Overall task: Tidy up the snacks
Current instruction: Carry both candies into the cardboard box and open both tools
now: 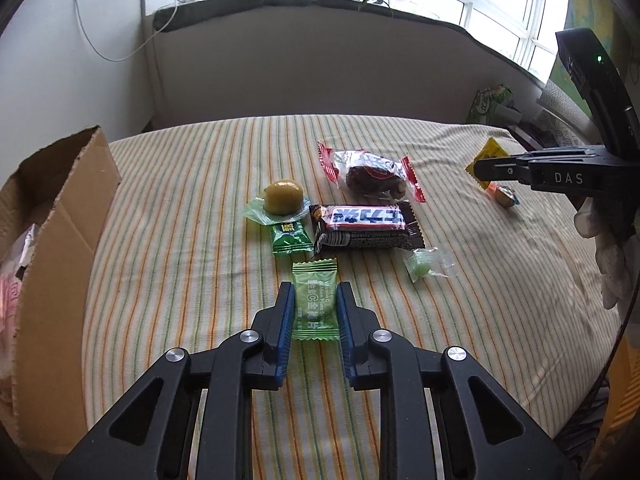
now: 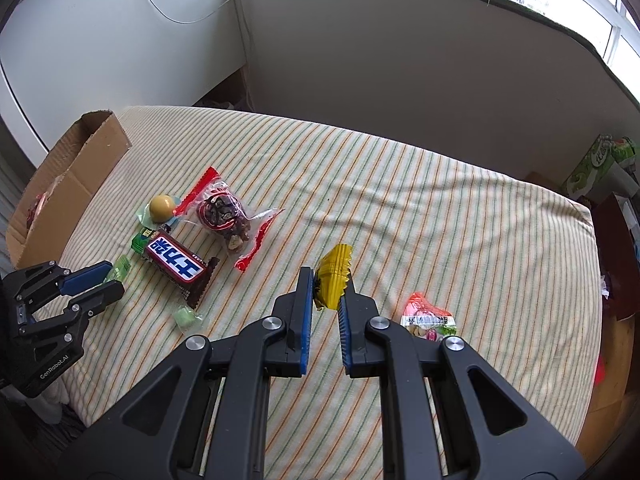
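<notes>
Right, L wrist cam first. My left gripper (image 1: pixel 313 300) sits low over the striped cloth (image 1: pixel 180 248), jaws narrowed to either side of a light-green candy packet (image 1: pixel 313 306); blue pads (image 1: pixel 286 320) look to be against its long edges, packet flat on the cloth. Ahead of it: dark-green small packet (image 1: pixel 291 239), olive-coloured ball in clear wrap (image 1: pixel 282 197), brown choc bar w/ blue-white label (image 1: pixel 366 226), clear bag of dark dried fruit w/ red ends (image 1: pixel 374 178), and a small clear-wrapped green sweet (image 1: pixel 428 266) to the R of the bar. Cardboard box (image 1: pixel 68 216) stands open at the far L edge, some wrappers visible inside. Right gripper (image 1: pixel 486 168) comes in from the R side, a yellow wrapper (image 1: pixel 490 150) at its tips, a small round wrapped sweet (image 1: pixel 506 196) on the cloth just below it.

R wrist cam. Right gripper's jaws are narrow, pinching the yellow wrapper near its lower end; it stands up crumpled btwn the pads (image 2: pixel 306 304). Can't tell if it's lifted clear of the cloth. Red-white-green snack bag (image 2: pixel 428 318) lies just R of the right finger. Left gripper shows at far L, tips at the light-green packet, near the choc bar. Box sits beyond it at the cloth's L corner.
</notes>
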The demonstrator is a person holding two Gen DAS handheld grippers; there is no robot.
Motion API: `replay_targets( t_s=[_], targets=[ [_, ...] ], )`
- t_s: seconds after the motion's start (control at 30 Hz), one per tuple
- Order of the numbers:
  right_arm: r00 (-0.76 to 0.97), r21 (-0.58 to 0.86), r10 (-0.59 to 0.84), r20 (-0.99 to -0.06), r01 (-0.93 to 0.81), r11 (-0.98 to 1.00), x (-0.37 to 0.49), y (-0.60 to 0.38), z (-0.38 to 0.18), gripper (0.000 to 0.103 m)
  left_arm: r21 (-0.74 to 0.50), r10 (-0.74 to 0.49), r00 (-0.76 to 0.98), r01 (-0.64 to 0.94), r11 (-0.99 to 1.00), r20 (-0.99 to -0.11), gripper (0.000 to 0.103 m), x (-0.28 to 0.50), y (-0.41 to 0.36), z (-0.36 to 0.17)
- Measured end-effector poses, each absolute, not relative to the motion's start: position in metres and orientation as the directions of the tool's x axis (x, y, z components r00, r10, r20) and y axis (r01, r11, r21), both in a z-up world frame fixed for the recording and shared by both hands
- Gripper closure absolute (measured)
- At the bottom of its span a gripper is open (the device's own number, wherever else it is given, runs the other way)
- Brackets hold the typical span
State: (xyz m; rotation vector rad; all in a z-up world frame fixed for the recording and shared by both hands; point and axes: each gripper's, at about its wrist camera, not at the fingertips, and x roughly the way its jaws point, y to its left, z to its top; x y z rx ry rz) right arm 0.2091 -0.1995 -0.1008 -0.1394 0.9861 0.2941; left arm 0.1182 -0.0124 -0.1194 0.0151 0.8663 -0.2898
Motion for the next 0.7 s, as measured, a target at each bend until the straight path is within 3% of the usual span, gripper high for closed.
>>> replay_targets(
  t_s=[0.4,0.7],
  targets=[
    [0.558,0.044,0.267,-0.786,-0.381,0.923,0.201,-0.147,-0.062,0.091,-0.181,-0.258,0.739,0.184,0.966,-0.623,0.084,0.097,0.042,-0.068],
    [0.560,0.066,0.361,-0.746,-0.476,0.877,0.206,-0.071,-0.041,0.091,-0.226,-0.195,0.813,0.081,0.971,-0.549,0.084,0.087,0.092,-0.051]
  ],
)
